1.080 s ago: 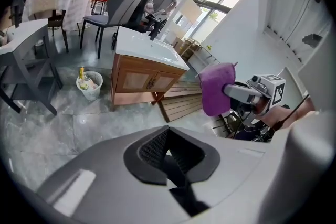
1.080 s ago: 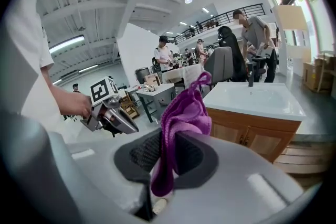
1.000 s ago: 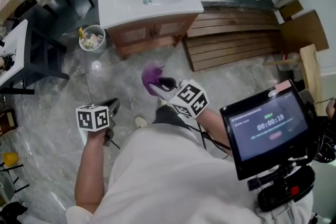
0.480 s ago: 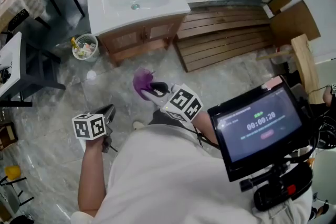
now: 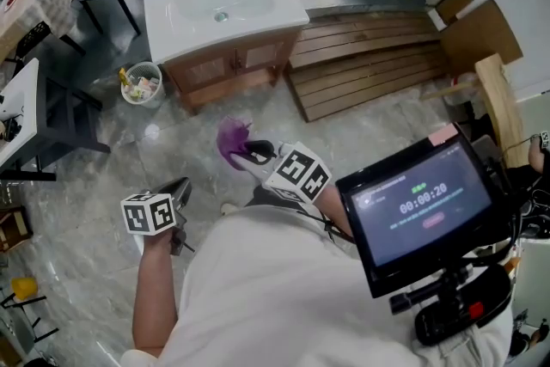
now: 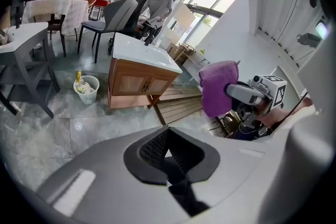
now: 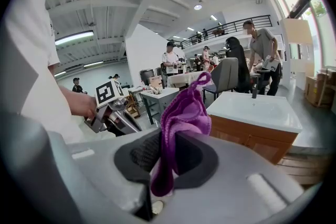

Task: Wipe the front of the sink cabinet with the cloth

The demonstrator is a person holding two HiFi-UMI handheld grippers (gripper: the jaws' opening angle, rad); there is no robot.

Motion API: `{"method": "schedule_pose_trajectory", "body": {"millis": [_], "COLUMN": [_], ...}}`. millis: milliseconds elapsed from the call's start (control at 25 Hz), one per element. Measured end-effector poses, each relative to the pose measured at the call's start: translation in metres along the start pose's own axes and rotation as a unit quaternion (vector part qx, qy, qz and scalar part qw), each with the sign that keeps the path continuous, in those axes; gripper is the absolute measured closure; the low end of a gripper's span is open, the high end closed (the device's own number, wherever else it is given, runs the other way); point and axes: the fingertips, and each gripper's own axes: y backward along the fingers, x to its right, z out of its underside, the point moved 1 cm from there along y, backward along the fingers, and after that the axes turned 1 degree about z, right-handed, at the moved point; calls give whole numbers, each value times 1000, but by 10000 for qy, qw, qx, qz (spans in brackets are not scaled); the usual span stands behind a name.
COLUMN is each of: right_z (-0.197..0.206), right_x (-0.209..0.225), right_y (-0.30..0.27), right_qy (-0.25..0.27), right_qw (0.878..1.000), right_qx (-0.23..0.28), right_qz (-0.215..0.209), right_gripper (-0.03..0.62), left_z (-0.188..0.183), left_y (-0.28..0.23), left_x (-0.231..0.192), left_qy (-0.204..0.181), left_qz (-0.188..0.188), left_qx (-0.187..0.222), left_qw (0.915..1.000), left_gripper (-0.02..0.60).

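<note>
A purple cloth hangs from my right gripper, which is shut on it; in the right gripper view the cloth rises between the pads. The sink cabinet, wooden doors under a white basin, stands well ahead of both grippers on the marble floor. It shows too in the left gripper view, cabinet, and in the right gripper view, cabinet. My left gripper hangs low at the left, shut and holding nothing; its view also catches the cloth.
A small white wastebasket stands left of the cabinet. Wooden slat pallets lie to its right. A dark table and chairs occupy the left side. People stand behind the sink in the gripper views. A monitor is mounted at my right.
The view has shifted slightly; both grippers stay in nearly the same pose, the right one still carrying the cloth. The cabinet remains at a distance.
</note>
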Motion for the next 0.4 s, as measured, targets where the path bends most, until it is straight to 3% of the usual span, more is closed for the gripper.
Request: {"method": "schedule_pose_trajectory", "body": {"millis": [400], "right_z": [0], "right_x": [-6], "right_y": [-2], "right_qy": [36], "right_qw": [10000], "right_qx": [1], "right_qz": [-65], "right_gripper": [539], "left_z": [6], "left_y": [3], "left_x": [-1], "left_qy": [2], "left_qz": [-5], "left_qx": [0], "left_qw": [10000], "left_gripper": [575]}}
